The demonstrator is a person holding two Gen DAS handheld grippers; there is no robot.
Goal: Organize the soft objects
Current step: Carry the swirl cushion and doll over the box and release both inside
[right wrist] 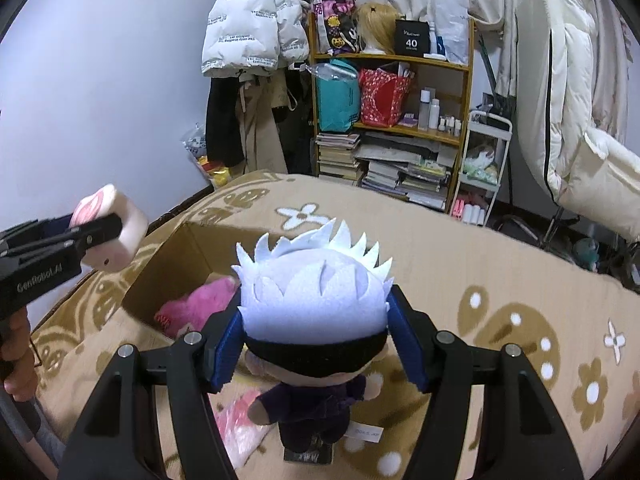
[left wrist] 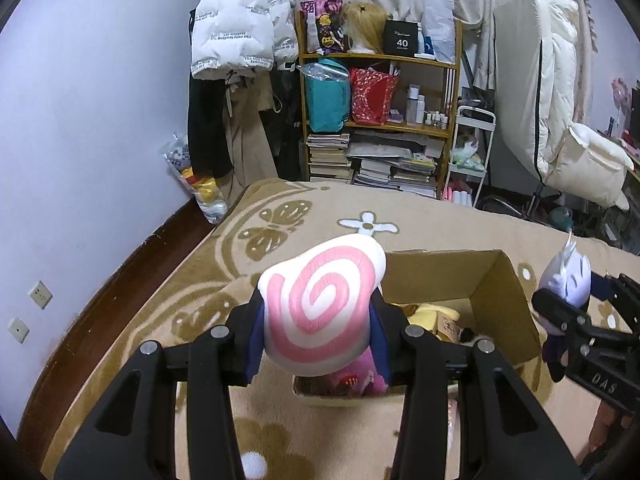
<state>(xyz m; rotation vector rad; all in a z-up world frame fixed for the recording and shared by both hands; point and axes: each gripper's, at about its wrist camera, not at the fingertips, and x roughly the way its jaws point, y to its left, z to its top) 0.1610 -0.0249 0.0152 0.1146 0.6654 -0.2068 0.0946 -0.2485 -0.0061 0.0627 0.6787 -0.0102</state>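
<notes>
My left gripper [left wrist: 318,312] is shut on a white cushion with a pink spiral [left wrist: 320,308] and holds it above the near edge of an open cardboard box [left wrist: 440,276]. The same cushion shows in the right wrist view [right wrist: 116,236]. My right gripper [right wrist: 316,328] is shut on the head of a white-haired doll in dark clothes [right wrist: 316,304], held in the air right of the box; the doll shows in the left wrist view too [left wrist: 566,280]. Inside the box [right wrist: 176,256] lie a pink plush [right wrist: 192,308] and a yellow plush [left wrist: 436,316].
The box rests on a bed with a tan flowered blanket [right wrist: 500,276]. A pink and white packet [right wrist: 240,428] lies on the blanket under the doll. A full wooden shelf [left wrist: 380,120], hanging coats [left wrist: 236,40] and a padded chair [left wrist: 560,120] stand behind the bed.
</notes>
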